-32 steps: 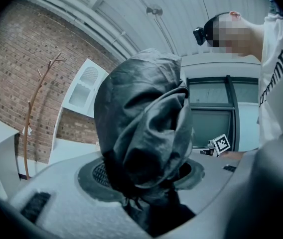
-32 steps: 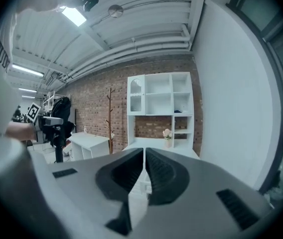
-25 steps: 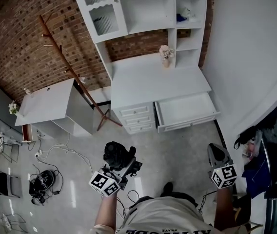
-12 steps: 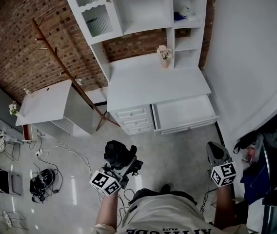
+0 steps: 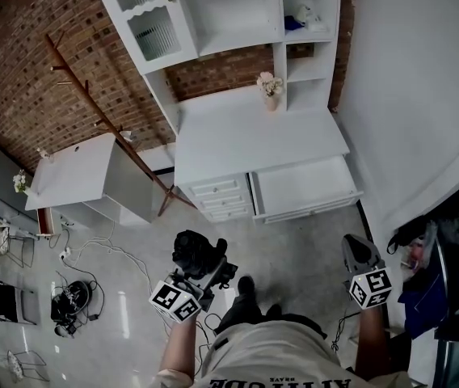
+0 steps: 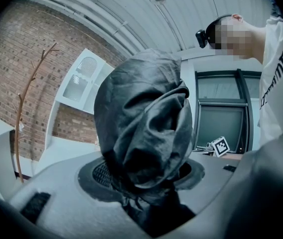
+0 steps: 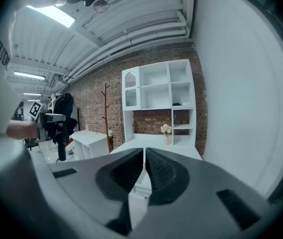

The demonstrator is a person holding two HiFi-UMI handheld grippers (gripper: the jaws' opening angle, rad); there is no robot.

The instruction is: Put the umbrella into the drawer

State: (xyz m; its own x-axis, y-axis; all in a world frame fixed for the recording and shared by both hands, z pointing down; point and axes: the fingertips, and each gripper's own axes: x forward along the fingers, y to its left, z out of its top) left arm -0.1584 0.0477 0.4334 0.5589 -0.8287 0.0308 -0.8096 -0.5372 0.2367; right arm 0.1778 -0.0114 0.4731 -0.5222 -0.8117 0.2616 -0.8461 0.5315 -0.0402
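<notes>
The drawer (image 5: 304, 186) of the white desk (image 5: 246, 140) stands pulled open below a flower vase (image 5: 271, 89), by the brick wall (image 5: 27, 71), while over the grey floor (image 5: 294, 249) the left gripper (image 5: 204, 275) clamps the folded black umbrella (image 5: 195, 253) and the right gripper (image 5: 360, 251) has its jaws together.

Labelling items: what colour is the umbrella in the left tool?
Black umbrella; best in the left gripper view.

A pale, perhaps white, short-sleeved shirt (image 5: 282, 360) bears dark lettering; beside it, the left gripper (image 5: 200, 272) and right gripper (image 5: 356, 247) carry black-and-white marker cubes (image 5: 173, 301).
</notes>
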